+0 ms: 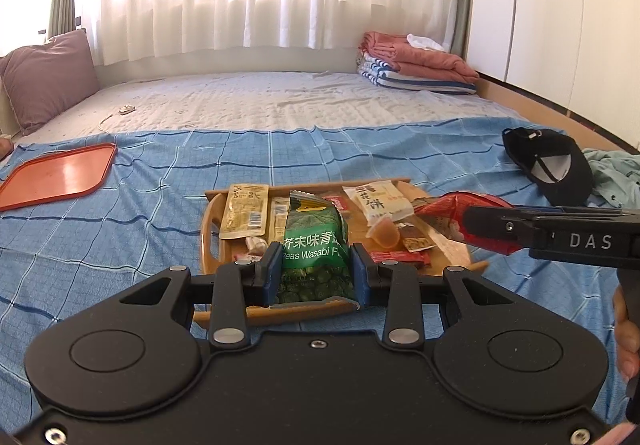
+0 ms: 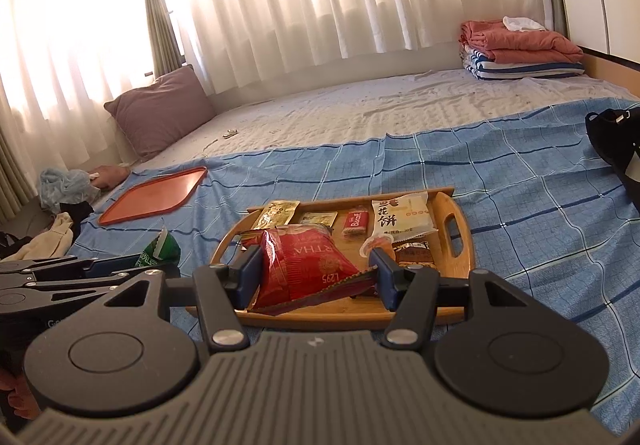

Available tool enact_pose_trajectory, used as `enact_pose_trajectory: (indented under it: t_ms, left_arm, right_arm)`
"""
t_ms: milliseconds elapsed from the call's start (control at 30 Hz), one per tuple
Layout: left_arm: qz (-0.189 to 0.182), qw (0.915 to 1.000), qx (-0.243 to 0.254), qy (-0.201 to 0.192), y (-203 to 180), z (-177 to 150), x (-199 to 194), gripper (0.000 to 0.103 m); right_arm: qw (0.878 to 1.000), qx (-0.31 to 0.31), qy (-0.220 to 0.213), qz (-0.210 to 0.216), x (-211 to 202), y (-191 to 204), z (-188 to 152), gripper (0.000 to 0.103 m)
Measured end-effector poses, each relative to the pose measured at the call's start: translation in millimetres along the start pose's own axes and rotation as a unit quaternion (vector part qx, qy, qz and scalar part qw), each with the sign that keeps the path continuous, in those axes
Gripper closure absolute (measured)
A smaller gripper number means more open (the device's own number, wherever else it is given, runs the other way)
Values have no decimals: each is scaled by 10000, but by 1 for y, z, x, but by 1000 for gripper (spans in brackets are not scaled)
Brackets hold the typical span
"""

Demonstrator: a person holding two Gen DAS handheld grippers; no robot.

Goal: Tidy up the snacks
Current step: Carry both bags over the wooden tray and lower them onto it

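Left claw [image 1: 316,271]: blue pads pinch a green bag of wasabi peas [image 1: 314,245] from both sides. The bag stands roughly upright between the pads, above the near edge of the wooden tray [image 1: 212,233]. From the right wrist view only the bag's green top corner shows, off the tray's left side, above the blue checked bedspread [image 2: 520,181].

Right claw [image 2: 316,273]: pads close on a red snack bag [image 2: 304,265], printed side up with the text inverted, its crimped end trailing toward the camera. The bag sits above the front of the tray; whether it touches the tray floor cannot be told. In the left wrist view the same red bag projects from the right claw, over the tray's right end.

Still on the wooden tray:
- a yellow-brown sachet [image 1: 245,215] at the back left
- a red Biscoff biscuit packet [image 2: 356,223]
- a white pastry packet with Chinese characters [image 2: 402,219] at the back right
- a small jelly cup [image 1: 385,233] just in front of the pastry packet
- a brown wrapped bar [image 2: 414,251] beside the cup
- small wrapped sweets near the left handle

The wooden tray rests on the bedspread covering the bed. An orange plastic tray [image 1: 60,175] lies well apart, to the left. A black cap [image 1: 548,165] lies to the right. Folded blankets [image 1: 416,63] are stacked at the far corner; a mauve pillow [image 1: 50,79] leans at the far left.
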State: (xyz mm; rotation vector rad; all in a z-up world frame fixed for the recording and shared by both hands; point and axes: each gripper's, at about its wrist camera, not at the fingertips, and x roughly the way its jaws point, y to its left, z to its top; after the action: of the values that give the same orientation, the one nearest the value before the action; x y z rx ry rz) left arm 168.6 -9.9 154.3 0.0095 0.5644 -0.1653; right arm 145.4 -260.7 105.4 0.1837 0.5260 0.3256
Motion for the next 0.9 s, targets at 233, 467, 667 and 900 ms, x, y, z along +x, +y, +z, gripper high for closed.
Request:
enact_pose_trajectory:
  t_ms: [233,467,667,900]
  left_arm:
    - [-25,10000,-28,27,7,-1,23,69]
    - [-139,9999,-40,33,11,-1,44,69]
    - [-358,9991,-205,-61,17,5,61,69]
    - [-447,9982,-394,81,26,11,87,69]
  right_arm:
    - [9999,-19,90,-50,17,-4,-1,42]
    - [9998,-3,167,-126,33,-11,1,42]
    - [9996,21,179,-206,44,-16,5,42]
    - [9991,236,191,-306,57,-30,17,42]
